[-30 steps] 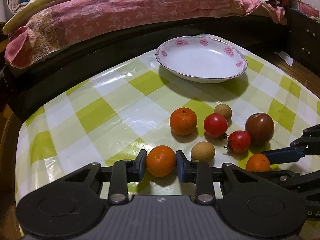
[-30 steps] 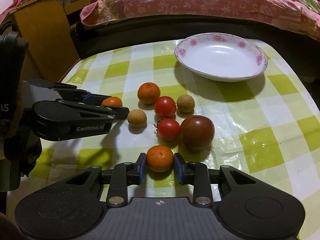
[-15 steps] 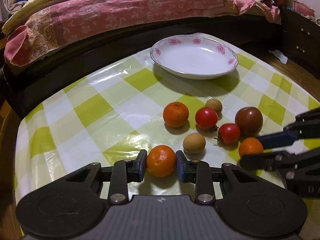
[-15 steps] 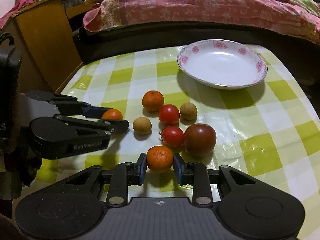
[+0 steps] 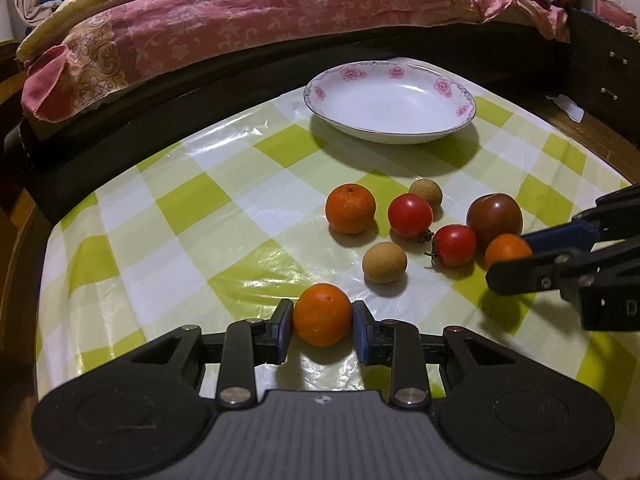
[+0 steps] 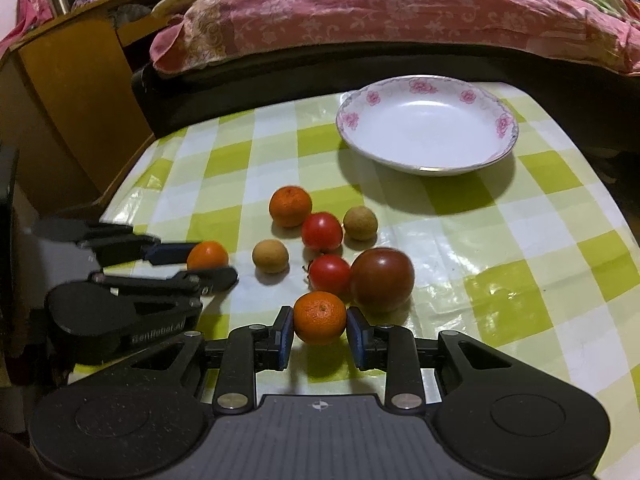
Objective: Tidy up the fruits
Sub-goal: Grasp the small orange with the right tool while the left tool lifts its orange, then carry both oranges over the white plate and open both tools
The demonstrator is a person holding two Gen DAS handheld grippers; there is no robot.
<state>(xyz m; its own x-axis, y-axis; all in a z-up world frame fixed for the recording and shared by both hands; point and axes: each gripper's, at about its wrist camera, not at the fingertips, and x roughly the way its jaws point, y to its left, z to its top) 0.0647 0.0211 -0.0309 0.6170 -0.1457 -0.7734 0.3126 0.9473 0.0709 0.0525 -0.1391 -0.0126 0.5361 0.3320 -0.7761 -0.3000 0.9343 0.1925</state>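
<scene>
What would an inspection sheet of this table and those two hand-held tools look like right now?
Surface: table under a green-and-white checked cloth, glossy, wrinkled.
Job's things: white flowered plate holds nothing; loose on the cloth are one tangerine, two red tomatoes, a dark tomato and two tan round fruits.
Clutter: nothing seen.
Tools: left tool shut on a tangerine; right tool shut on another tangerine.
Cables: nothing seen.
Surroundings: bed with pink quilt behind; wooden cabinet beside it.
</scene>
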